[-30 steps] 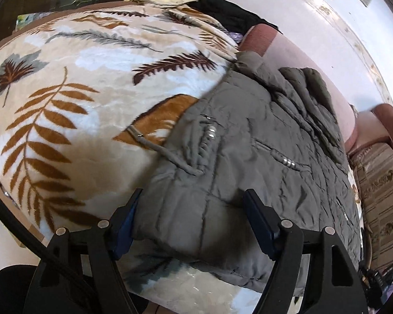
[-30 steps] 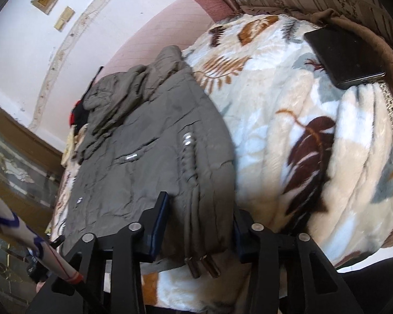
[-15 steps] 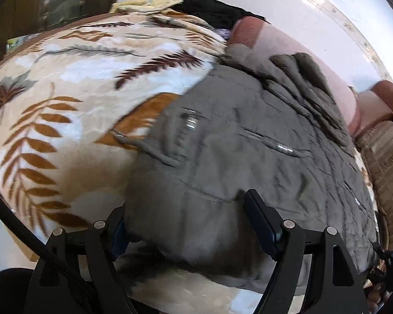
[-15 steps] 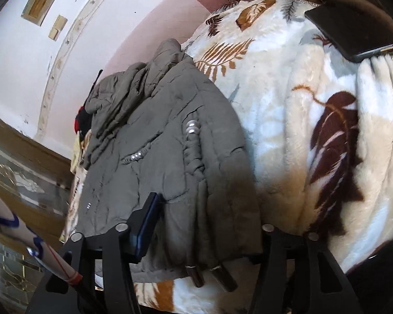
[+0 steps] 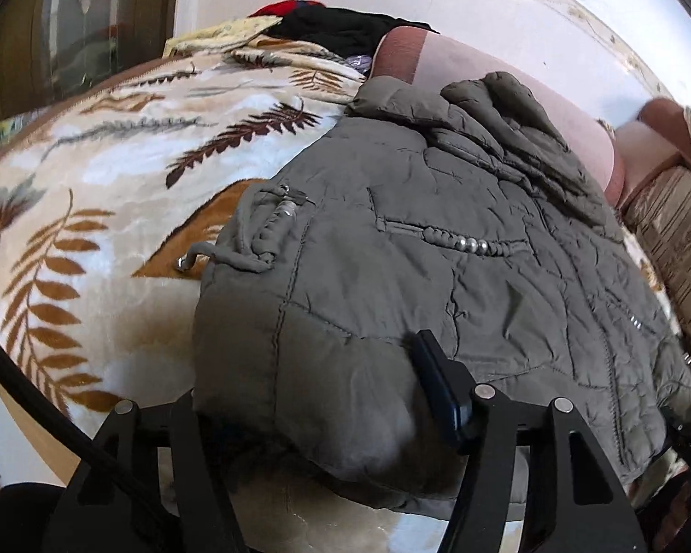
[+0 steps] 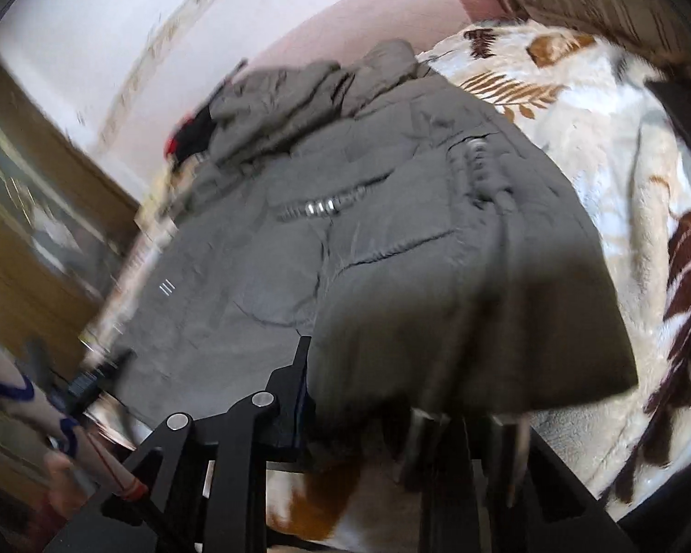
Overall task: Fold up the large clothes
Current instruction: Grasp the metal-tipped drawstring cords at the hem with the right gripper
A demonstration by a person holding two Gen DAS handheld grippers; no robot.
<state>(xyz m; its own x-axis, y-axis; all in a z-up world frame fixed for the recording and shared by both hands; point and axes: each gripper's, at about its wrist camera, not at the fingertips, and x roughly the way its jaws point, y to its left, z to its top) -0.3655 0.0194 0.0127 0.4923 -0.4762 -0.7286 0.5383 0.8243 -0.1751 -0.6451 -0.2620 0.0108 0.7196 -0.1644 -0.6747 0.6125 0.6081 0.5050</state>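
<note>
Lying spread across the leaf-print blanket [image 5: 92, 193], the grey padded jacket [image 5: 437, 276] has its hood bunched up against the pink headboard [image 5: 506, 83]. Both grippers are at the near hem. Left gripper [image 5: 318, 419] has the hem corner bulging between its jaws, which have just been closing; looks like they're pinching the fabric. Right gripper [image 6: 391, 396] has also just been closing, jaws narrow, with the other hem corner draped over them, though that view is pretty blurry. Dark clothes [image 5: 341, 30] are piled at the far end.
</note>
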